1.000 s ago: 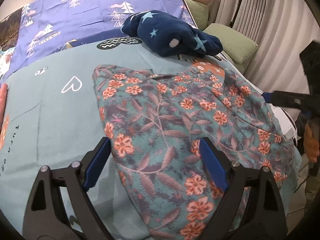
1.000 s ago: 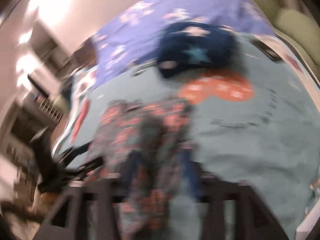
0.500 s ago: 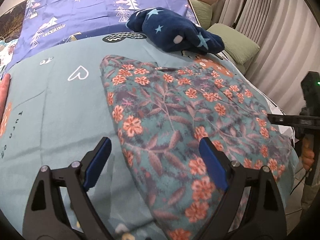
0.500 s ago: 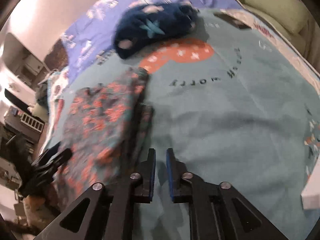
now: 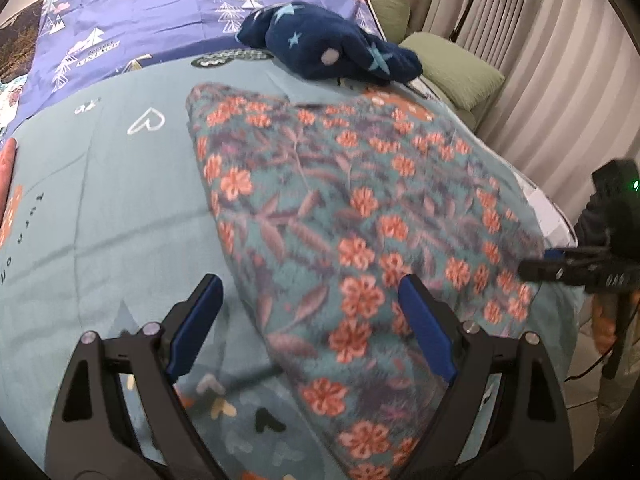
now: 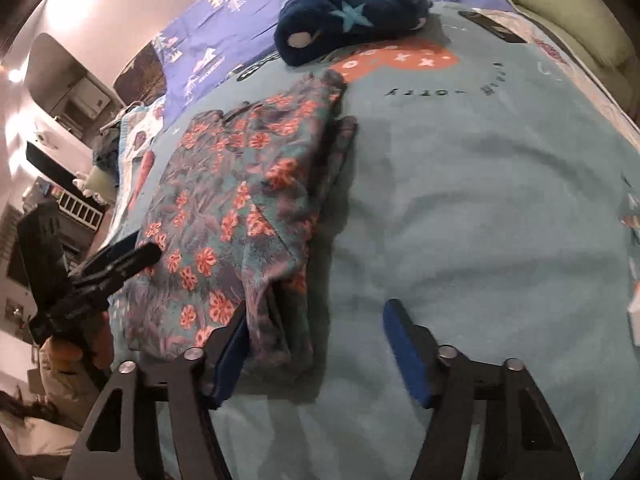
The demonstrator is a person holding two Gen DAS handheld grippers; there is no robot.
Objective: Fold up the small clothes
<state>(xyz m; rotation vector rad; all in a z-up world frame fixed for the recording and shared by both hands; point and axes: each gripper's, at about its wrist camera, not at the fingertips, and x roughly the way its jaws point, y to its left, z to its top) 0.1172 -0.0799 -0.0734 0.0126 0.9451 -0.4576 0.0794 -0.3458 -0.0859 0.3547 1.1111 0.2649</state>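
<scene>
1. My left gripper (image 5: 310, 324): jaws spread wide and holding nothing, poised over the near edge of the floral garment (image 5: 352, 216).
2. My right gripper (image 6: 316, 350): jaws opening. The garment's near corner lies between them, just beside the left pad; I see no pinch on it.
3. Garment: folded, flat on the teal blanket (image 6: 480, 200), left of centre in the right view.
4. Navy star bundle (image 5: 328, 46): beyond the garment, near its far edge.
</scene>
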